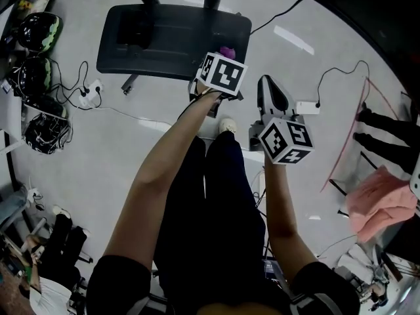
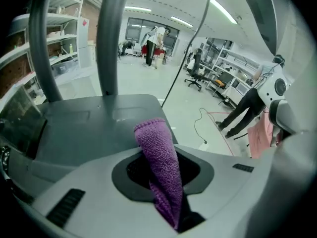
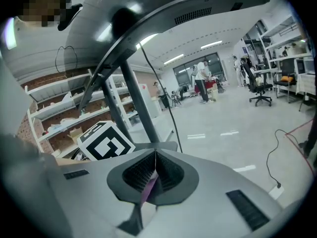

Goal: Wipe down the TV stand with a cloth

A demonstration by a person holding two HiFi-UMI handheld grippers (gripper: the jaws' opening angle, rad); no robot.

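Observation:
The TV stand's dark base plate [image 1: 164,38] lies on the floor ahead of my feet, and its two poles [image 2: 106,38] rise from its grey top [image 2: 94,118]. My left gripper [image 1: 222,56] is at the plate's near right edge, shut on a purple cloth [image 2: 156,143] that sticks up out of the jaws; the cloth [image 1: 227,50] also peeks out beyond the marker cube. My right gripper [image 1: 266,83] hangs over the floor just right of the plate, jaws shut [image 3: 152,175]. A thin purple sliver shows in their seam; I cannot tell what it is.
Helmets [image 1: 36,31] and a power strip with cables [image 1: 88,90] lie on the floor at the left. A white box with a cord [image 1: 306,107] sits to the right. Another person's legs [image 1: 387,136] and a pink cloth [image 1: 380,199] are further right. Shelves [image 2: 54,43] line the left wall.

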